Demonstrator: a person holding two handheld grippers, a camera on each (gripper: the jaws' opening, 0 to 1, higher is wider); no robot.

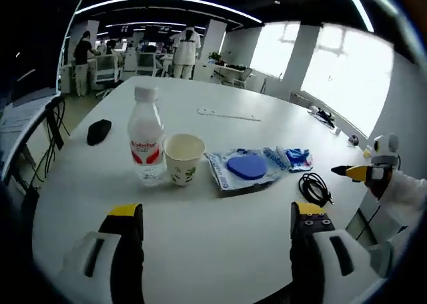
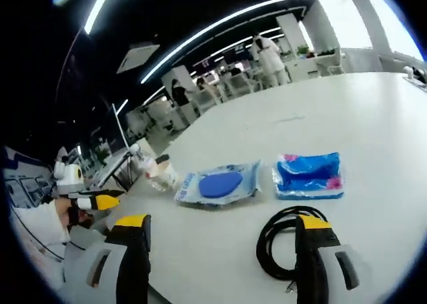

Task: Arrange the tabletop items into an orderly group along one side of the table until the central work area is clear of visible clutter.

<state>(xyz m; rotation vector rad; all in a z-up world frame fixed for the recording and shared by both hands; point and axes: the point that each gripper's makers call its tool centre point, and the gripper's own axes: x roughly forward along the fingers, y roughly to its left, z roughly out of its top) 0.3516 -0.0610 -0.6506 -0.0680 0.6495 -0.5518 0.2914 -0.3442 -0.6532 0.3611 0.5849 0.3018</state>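
left gripper view: faces across table (image 1: 220, 237) | right: low, tilted | shared: blue-disc packet (image 1: 245, 167)

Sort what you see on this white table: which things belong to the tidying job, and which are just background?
To tidy: clear plastic water bottle, white paper cup, clear packet with blue disc, blue-and-pink packet, coiled black cable, small black object.

Background: distant office desks, bright windows.

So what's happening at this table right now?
A person holds two hand grippers over a white table, tidying it. Both the left gripper and the right gripper are open and hold nothing. A water bottle, paper cup, blue-disc packet and blue pouch sit in a loose row. The coiled black cable lies at the right gripper's jaws.
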